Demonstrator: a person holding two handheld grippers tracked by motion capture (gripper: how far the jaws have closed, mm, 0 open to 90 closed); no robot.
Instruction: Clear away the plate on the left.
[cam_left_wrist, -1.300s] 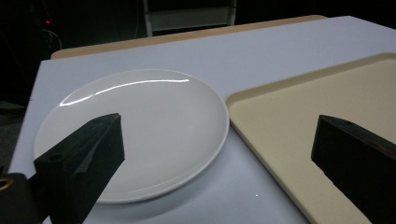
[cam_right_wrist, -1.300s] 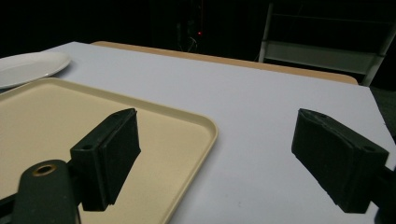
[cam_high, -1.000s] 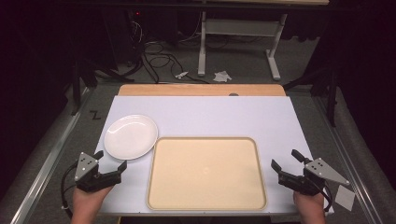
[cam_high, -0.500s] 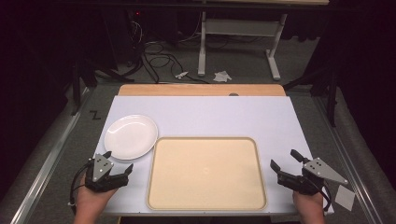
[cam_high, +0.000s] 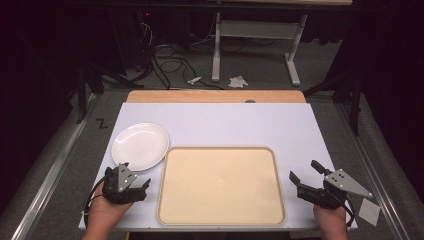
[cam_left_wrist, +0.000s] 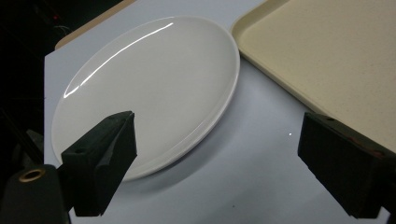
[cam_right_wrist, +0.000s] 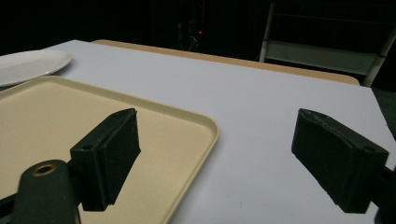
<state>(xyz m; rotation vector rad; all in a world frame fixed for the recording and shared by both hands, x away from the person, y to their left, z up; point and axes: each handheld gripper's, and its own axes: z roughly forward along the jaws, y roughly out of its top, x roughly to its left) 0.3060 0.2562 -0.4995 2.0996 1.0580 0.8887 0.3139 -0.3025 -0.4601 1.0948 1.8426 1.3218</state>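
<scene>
A white plate (cam_high: 140, 145) lies on the white table top at the left, beside a beige tray (cam_high: 221, 183) at the front middle. My left gripper (cam_high: 135, 175) is open just in front of the plate's near rim, between plate and tray corner. In the left gripper view the plate (cam_left_wrist: 149, 88) lies right ahead of the wide-apart jaws, with the tray (cam_left_wrist: 327, 60) at the right. My right gripper (cam_high: 304, 171) is open at the tray's right edge. The right gripper view has the tray (cam_right_wrist: 60, 126) on the left and the plate (cam_right_wrist: 28, 65) far off.
The white table top (cam_high: 235, 125) has a wooden strip (cam_high: 215, 96) along its far edge. A small white paper (cam_high: 369, 212) lies off the table's front right corner. Beyond the table stand metal table legs (cam_high: 216, 45), with cables on the dark floor.
My left gripper has moved right and forward from the table's left front corner to the plate's near rim. The right gripper has stayed where it was.
</scene>
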